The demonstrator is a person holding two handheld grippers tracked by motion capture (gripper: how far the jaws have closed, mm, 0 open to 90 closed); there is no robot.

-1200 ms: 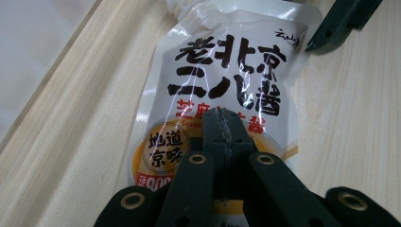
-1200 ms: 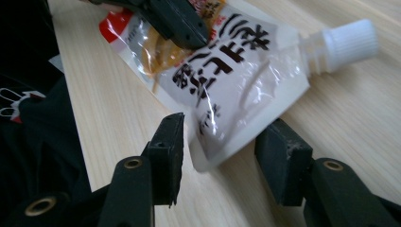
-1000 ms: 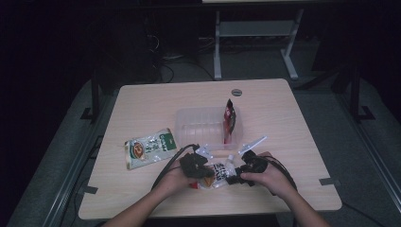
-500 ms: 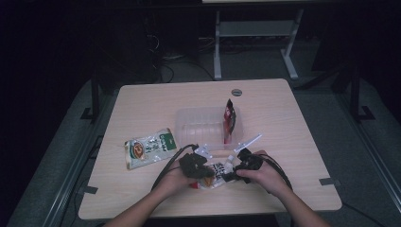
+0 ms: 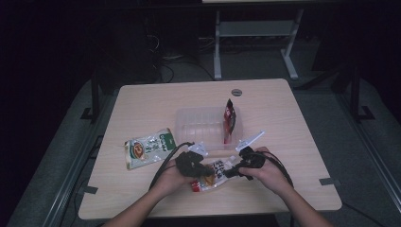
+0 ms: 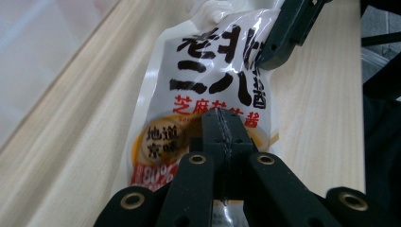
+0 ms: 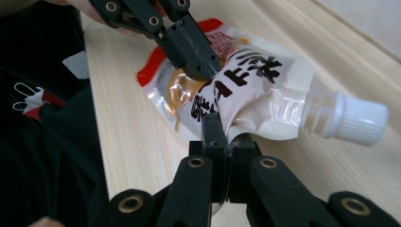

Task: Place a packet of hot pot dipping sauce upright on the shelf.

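A white sauce pouch with black and red lettering lies near the table's front edge, between my two grippers. My left gripper is shut on the printed lower part of the pouch. My right gripper has just been closing and now pinches the pouch near its neck. The white screw cap sticks out to the right. In the high view the left gripper and the right gripper face each other across the pouch.
A clear plastic container sits mid-table, and a red packet stands on end at its right side. A green and white packet lies to the left. A round grommet marks the far side of the table.
The right gripper's jaws have come together on the pouch. Both hands have stayed almost where they were.
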